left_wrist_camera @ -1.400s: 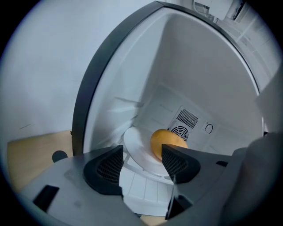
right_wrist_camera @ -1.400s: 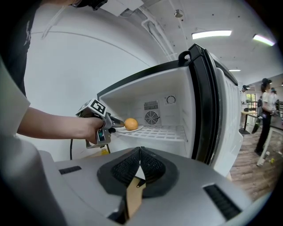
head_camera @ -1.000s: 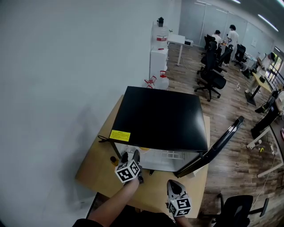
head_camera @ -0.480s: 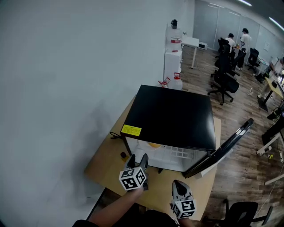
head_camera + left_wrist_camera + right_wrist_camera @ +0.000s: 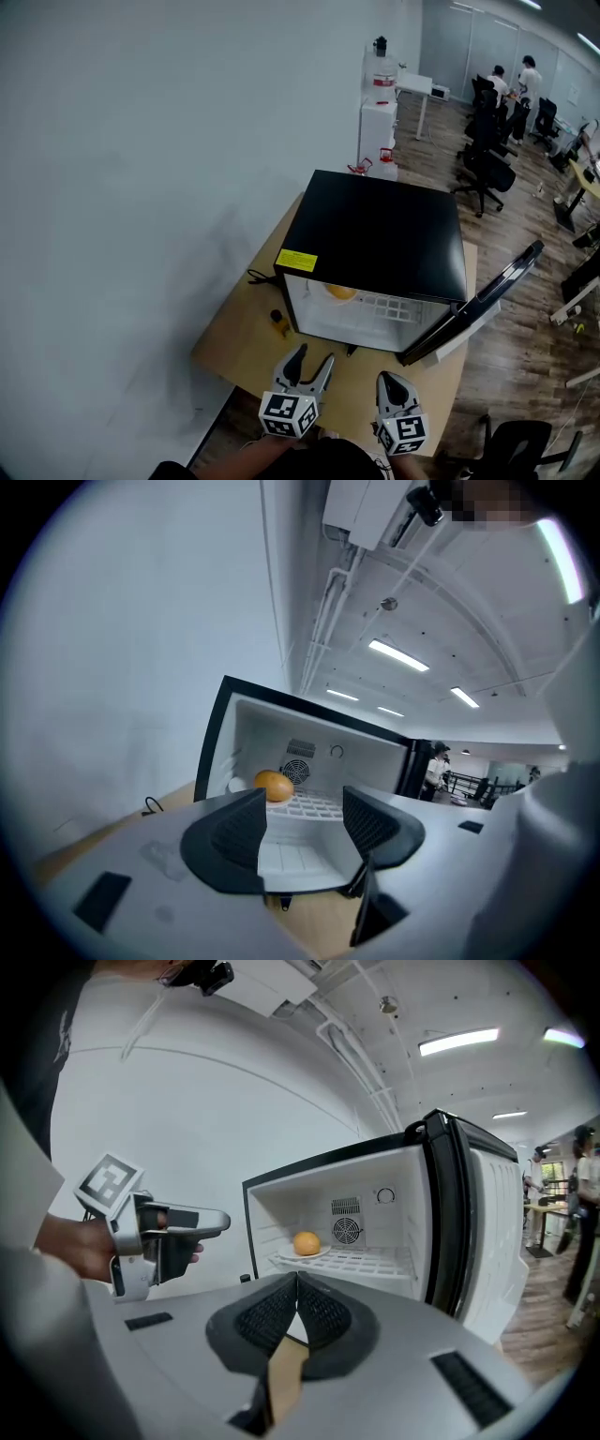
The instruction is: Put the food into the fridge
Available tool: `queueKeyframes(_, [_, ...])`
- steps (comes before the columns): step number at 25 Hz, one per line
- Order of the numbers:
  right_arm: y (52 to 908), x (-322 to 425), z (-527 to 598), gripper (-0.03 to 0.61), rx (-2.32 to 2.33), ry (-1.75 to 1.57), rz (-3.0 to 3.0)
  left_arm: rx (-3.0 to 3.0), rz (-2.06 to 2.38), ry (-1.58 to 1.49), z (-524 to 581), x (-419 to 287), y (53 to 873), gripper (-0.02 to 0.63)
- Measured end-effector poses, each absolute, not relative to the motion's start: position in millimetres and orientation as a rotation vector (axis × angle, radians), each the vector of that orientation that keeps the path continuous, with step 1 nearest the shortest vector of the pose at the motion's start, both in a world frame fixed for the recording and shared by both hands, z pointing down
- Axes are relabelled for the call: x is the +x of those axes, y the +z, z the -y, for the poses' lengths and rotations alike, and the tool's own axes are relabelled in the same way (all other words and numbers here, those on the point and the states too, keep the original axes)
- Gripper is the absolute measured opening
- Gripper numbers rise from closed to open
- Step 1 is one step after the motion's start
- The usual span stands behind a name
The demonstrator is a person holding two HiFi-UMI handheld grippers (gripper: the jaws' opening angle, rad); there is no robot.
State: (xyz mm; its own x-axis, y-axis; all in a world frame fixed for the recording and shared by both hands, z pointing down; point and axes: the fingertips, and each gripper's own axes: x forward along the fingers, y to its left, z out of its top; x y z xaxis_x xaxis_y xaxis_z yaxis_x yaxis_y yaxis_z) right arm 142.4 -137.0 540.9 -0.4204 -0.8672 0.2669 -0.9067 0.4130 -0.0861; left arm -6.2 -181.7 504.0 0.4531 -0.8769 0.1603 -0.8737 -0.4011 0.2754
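Note:
A small black fridge stands on a wooden table with its door swung open to the right. An orange lies on a white plate on the fridge's wire shelf, also seen as the orange and the orange. My left gripper is open and empty, held back from the fridge front near the table's front edge. My right gripper is shut with nothing in it, beside the left one. The left gripper shows in the right gripper view.
A small dark bottle with a yellow band stands on the table left of the fridge, near a black cable. A white wall runs along the left. Office chairs, desks and seated people fill the far right.
Both grippers have drawn back from the fridge toward the table's front edge. The head view has shifted, so the fridge interior and the orange show more.

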Motion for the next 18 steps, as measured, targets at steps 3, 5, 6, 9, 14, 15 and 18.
queueKeyframes(3, [527.5,138.0,119.5,0.060,1.636,0.295,2.464,2.446,1.415,-0.004,147.9,-8.9,504.0,0.249])
queueKeyframes(5, [521.8,133.3,104.8,0.060,1.705,0.281,2.438,2.476,1.370,-0.020,132.2,-16.6,504.8,0.226])
queueKeyframes(6, [519.9,128.2,95.9,0.060,1.733,0.285,2.426,2.496,1.354,-0.021,124.9,-21.2,503.7,0.201])
queueKeyframes(9, [515.7,102.0,67.3,0.060,1.781,0.322,2.392,2.561,1.308,0.016,104.3,-35.4,497.9,0.136])
queueKeyframes(14, [514.6,59.6,39.3,0.060,1.873,0.286,2.304,2.600,1.256,0.044,82.3,-71.3,497.6,0.023])
queueKeyframes(15, [512.1,51.5,33.7,0.060,1.890,0.269,2.290,2.604,1.241,0.053,76.9,-78.9,497.4,0.020])
queueKeyframes(18, [504.7,29.6,16.3,0.060,1.925,0.226,2.262,2.627,1.214,0.046,61.8,-100.3,492.2,0.015])
